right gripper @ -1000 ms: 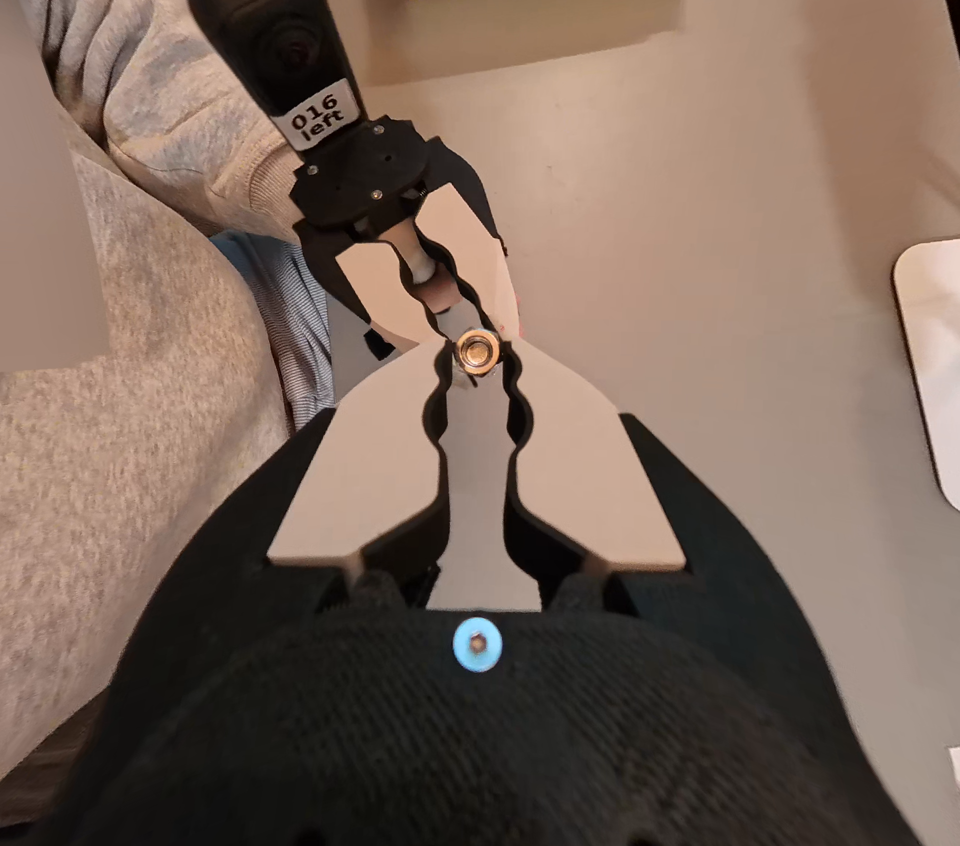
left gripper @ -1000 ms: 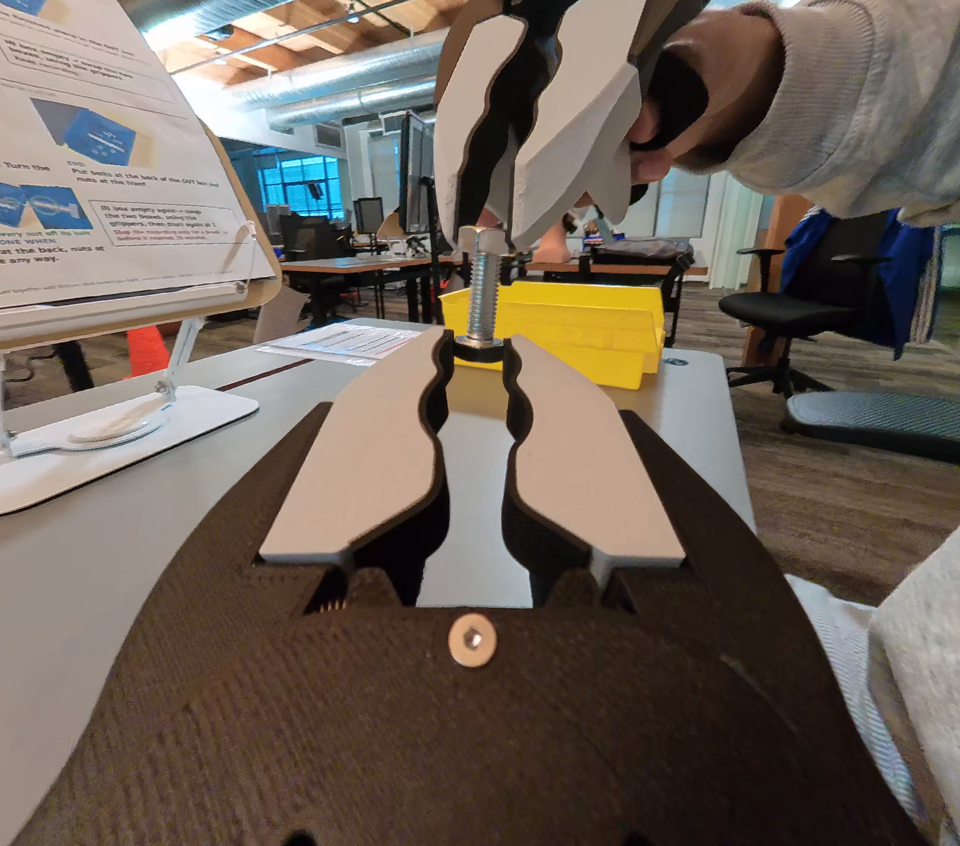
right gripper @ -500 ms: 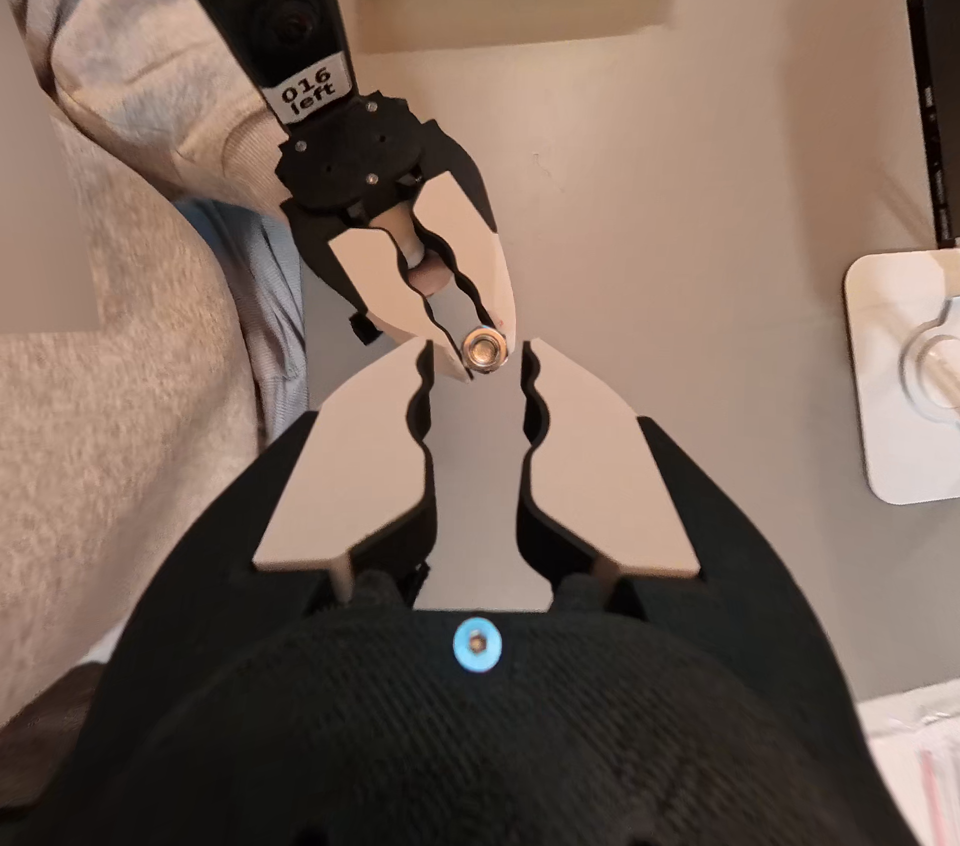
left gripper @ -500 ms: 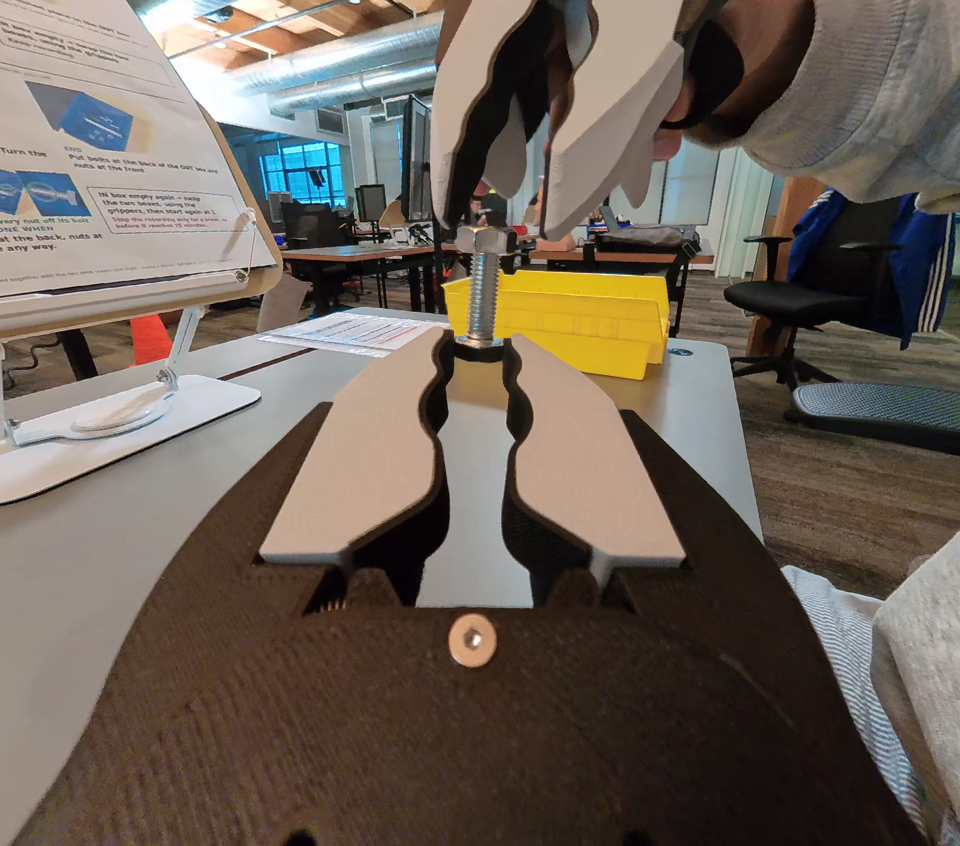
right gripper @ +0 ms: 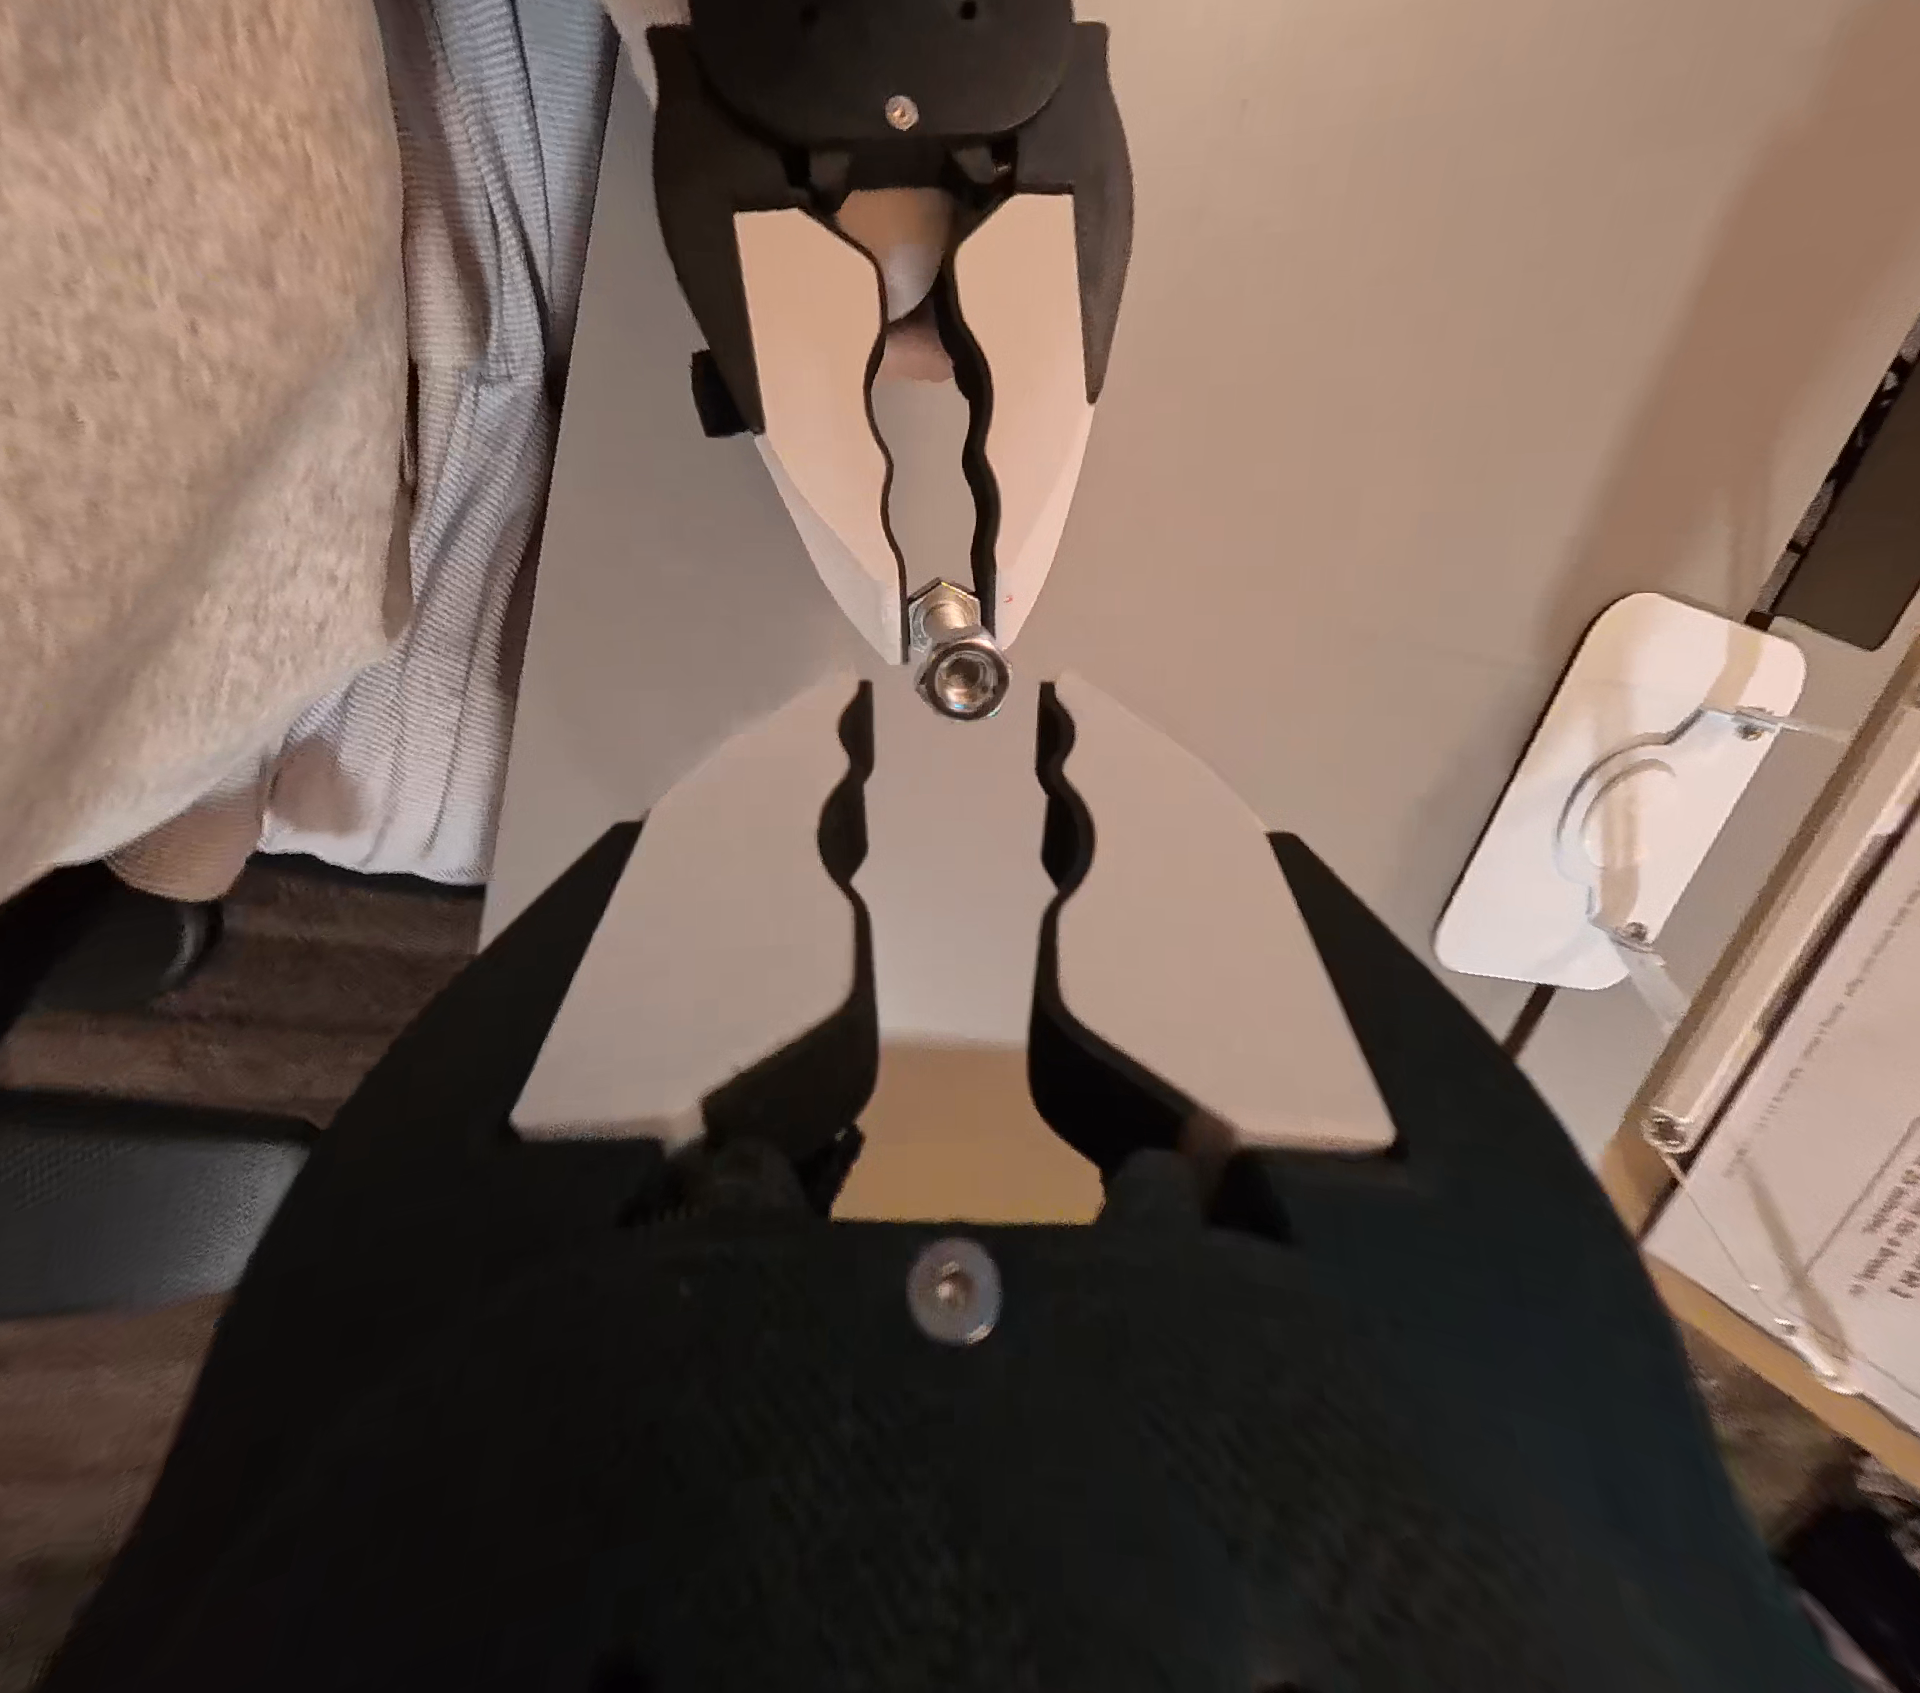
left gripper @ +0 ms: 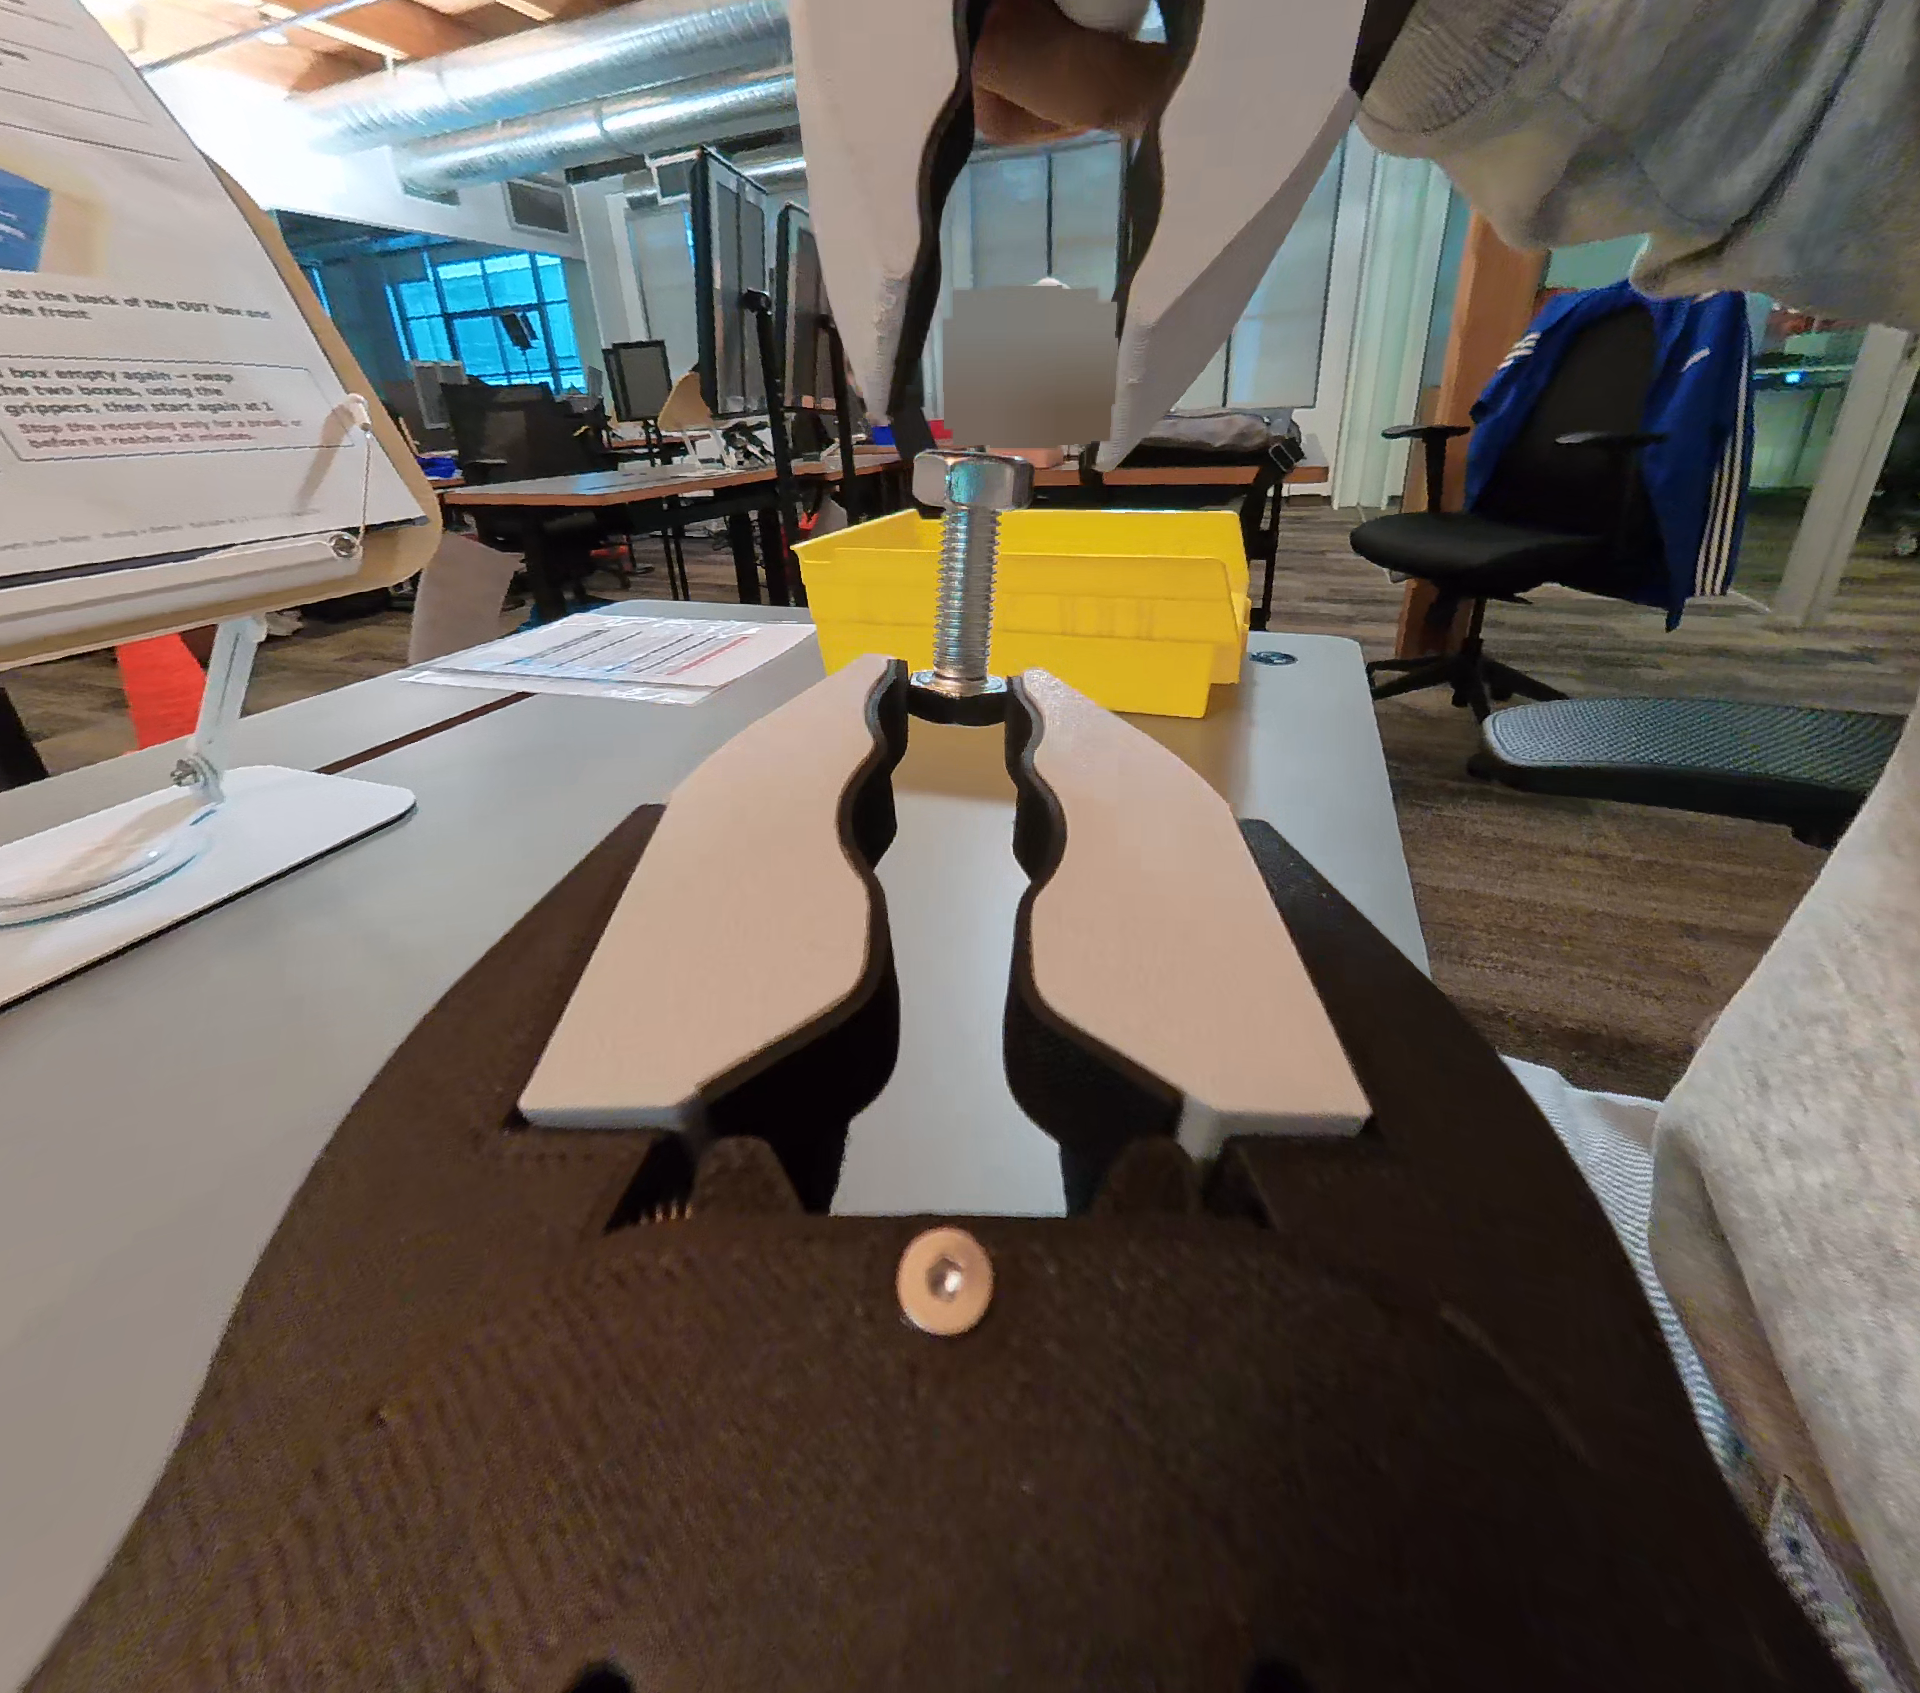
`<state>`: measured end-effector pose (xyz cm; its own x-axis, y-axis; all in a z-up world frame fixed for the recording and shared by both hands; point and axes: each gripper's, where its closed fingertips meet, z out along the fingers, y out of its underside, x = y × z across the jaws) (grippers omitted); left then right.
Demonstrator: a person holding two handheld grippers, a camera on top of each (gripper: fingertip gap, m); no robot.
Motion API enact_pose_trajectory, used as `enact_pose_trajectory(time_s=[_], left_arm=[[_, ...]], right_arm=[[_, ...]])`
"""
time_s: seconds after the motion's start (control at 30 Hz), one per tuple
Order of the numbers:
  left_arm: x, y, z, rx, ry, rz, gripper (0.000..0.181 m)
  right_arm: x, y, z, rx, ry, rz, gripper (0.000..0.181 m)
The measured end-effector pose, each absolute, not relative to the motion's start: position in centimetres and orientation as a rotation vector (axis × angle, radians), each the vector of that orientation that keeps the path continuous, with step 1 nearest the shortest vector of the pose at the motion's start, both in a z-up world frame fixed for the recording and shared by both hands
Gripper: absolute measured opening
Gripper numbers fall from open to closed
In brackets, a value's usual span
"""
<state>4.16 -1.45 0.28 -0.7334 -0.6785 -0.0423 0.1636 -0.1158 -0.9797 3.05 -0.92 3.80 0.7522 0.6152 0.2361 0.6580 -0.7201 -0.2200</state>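
Left gripper (left gripper: 954,687): fingers closed in on the nut (left gripper: 956,687) at the lower end of a silver hex bolt (left gripper: 968,573). The tips clamp the nut from both sides, and the bolt stands upright above them, threaded shank exposed, hex head on top. In the right wrist view the same left gripper (right gripper: 948,620) points toward the camera, nut (right gripper: 940,613) pinched at its very tips, bolt (right gripper: 961,677) seen end-on with the head facing the lens.

Right gripper (right gripper: 954,693): fingers apart and holding nothing. The bolt head sits in line with the gap between the fingertips, touching neither tip as far as this view shows. In the left wrist view the right gripper (left gripper: 997,438) comes down from above, tips spread to either side of the bolt head and just over it, with clear space visible between each tip and the head.

Both grippers are held over the near part of the grey table (left gripper: 208,1020), close to its right edge.

Surroundings, moving away: white base plate of a document stand (left gripper: 260,822) on the left side of the table, carrying a tilted printed sheet (left gripper: 156,355). A flat printed sheet (left gripper: 613,651) lies toward the far edge. Yellow bin (left gripper: 1091,604) at the far edge of the table, directly behind the bolt, well apart from it. Beyond the table, a black office chair (left gripper: 1507,542) with a blue jacket (left gripper: 1621,438) draped over it.
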Motion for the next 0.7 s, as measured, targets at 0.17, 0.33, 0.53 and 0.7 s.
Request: enact_pose_trajectory(time_s=[0.17, 0.33, 0.53, 0.7], left_arm=[[3.5, -2.2, 0.2, -0.531, 1.63, -1.952, 0.019], [2.8, -3.0, 0.1, -0.497, 1.679, -2.013, 0.019], [2.5, -3.1, 0.2, -0.488, 1.689, -2.055, 0.019], [2.4, -3.2, 0.0, -0.482, 1.706, -2.058, 0.019]], right_arm=[[1.9, -1.8, 3.8, -2.624, -1.209, -0.185, 0.028], [1.1, -2.0, 3.8, -2.605, -1.287, -0.15, 0.031], [1.2, -2.6, 3.4, -2.65, -1.306, -0.097, 0.032], [1.5, -2.8, 3.0, -2.666, -1.307, -0.079, 0.028]])
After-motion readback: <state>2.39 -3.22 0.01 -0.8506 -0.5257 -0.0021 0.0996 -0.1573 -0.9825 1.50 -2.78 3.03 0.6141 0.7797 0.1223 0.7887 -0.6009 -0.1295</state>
